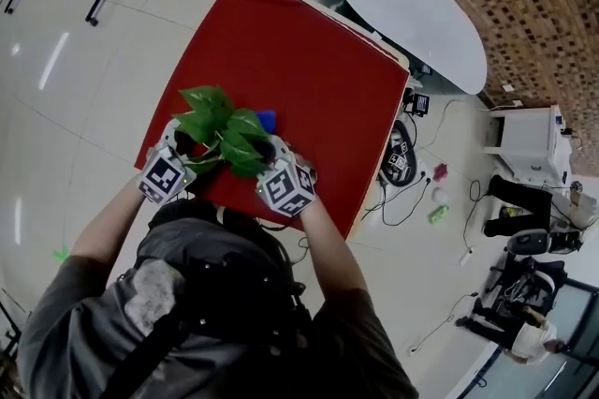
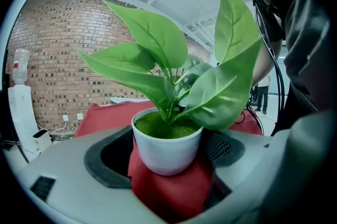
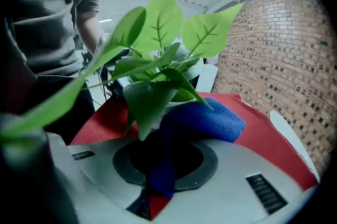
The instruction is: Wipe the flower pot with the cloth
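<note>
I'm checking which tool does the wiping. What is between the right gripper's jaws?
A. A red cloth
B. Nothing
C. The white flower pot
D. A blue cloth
D: in the right gripper view the blue cloth is pinched between the jaws of the right gripper, while the flower pot sits in the left gripper.

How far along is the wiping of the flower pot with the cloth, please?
Done: the left gripper has its fingers closed on the white flower pot, which stands on the red table, and the right gripper has the blue cloth pinched. In hand: the cloth is raised beside the leaves. Left: the wiping itself; no view shows cloth against pot.
</note>
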The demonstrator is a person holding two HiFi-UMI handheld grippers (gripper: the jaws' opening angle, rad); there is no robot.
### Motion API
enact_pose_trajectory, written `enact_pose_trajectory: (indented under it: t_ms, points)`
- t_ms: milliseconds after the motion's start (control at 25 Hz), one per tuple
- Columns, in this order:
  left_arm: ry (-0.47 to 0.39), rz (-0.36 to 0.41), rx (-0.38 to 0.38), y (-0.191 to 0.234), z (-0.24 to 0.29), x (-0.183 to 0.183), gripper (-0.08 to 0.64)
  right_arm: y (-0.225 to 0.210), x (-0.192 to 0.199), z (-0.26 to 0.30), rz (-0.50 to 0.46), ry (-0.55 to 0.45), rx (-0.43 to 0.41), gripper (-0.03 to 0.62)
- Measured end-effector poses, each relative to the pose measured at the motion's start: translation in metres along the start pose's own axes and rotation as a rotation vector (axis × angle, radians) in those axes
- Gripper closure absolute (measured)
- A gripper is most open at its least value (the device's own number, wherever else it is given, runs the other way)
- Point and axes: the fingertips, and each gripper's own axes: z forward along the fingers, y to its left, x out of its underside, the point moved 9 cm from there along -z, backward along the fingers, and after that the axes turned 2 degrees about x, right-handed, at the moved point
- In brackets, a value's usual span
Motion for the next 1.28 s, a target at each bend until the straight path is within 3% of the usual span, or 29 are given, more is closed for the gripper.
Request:
enact_pose_trajectory:
  t_ms: [400, 680, 1000, 1280]
  points:
    - [-0.042, 0.011, 0.076, 0.001, 0.003, 0.01, 0.118, 0.055, 0.001, -0.003, 0.16, -0.041, 0.076, 0.514]
    - [0.027, 0.091, 0.054, -0.001, -0.015, 0.029, 0.117, 0.082, -0.004, 0.007, 0.182, -0.05, 0.091, 0.514]
    - [0.014, -0.022, -0.038, -0.017, -0.048, 0.024, 0.117, 0.096, -0.012, 0.001, 0.141, -0.052, 0.002, 0.514]
    - [-0.012, -0.018, -0.088, -0.027, -0.042, 0.011, 0.117, 0.102, -0.012, 0.0, 0.135, -0.05, -0.078, 0.514]
